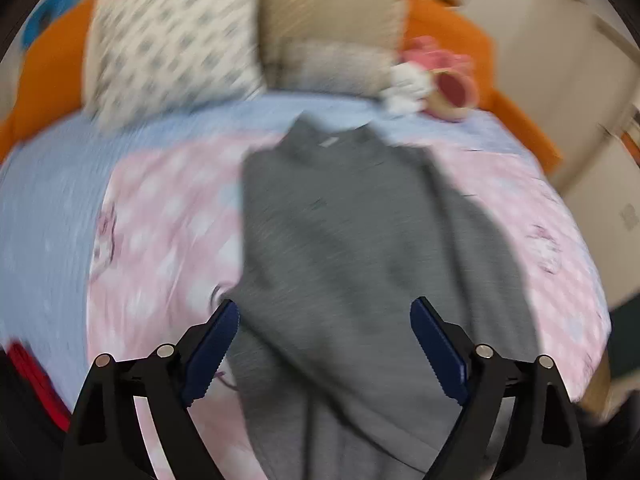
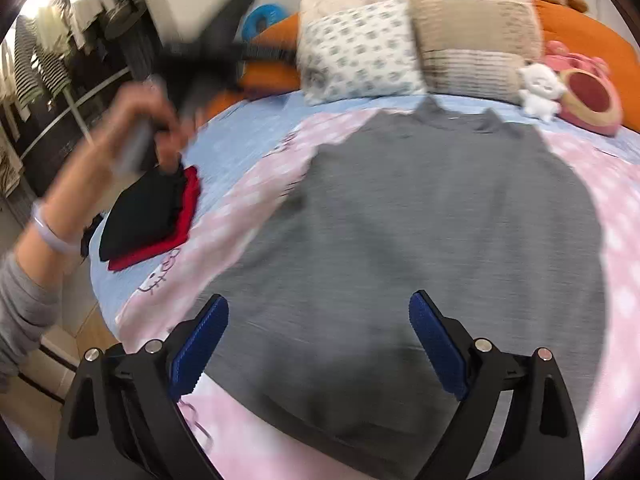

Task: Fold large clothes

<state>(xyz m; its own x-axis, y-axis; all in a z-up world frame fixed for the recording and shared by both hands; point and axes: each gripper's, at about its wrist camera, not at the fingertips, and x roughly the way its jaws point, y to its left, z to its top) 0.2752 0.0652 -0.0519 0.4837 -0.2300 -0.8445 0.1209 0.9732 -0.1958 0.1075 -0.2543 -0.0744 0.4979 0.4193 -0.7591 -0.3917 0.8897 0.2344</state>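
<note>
- A grey garment [image 2: 432, 240] is seen spread on a pink dotted blanket [image 2: 248, 208] on the bed, its collar turned toward the pillows.
- In the left wrist view the garment [image 1: 352, 240] appears partly folded, with one side laid over the middle; blur prevents more detail.
- The left tongs [image 1: 324, 308] are held released above the garment's lower part, nothing being gripped between the blue pads [image 1: 212, 352].
- The right tongs [image 2: 318, 304] are likewise spread wide and empty over the garment's hem.
- A folded black and red stack [image 2: 156, 220] is placed on the light blue sheet [image 2: 240, 132], beside the blanket.
- A hand [image 2: 132, 132] with a grey sleeve is seen blurred above that stack, gripping the other tool.
- Patterned and beige pillows [image 2: 360, 52] are set at the head of the bed, with a white plush toy [image 2: 540, 88] and a pink toy [image 2: 588, 100] beside them.
- No container is visible.
</note>
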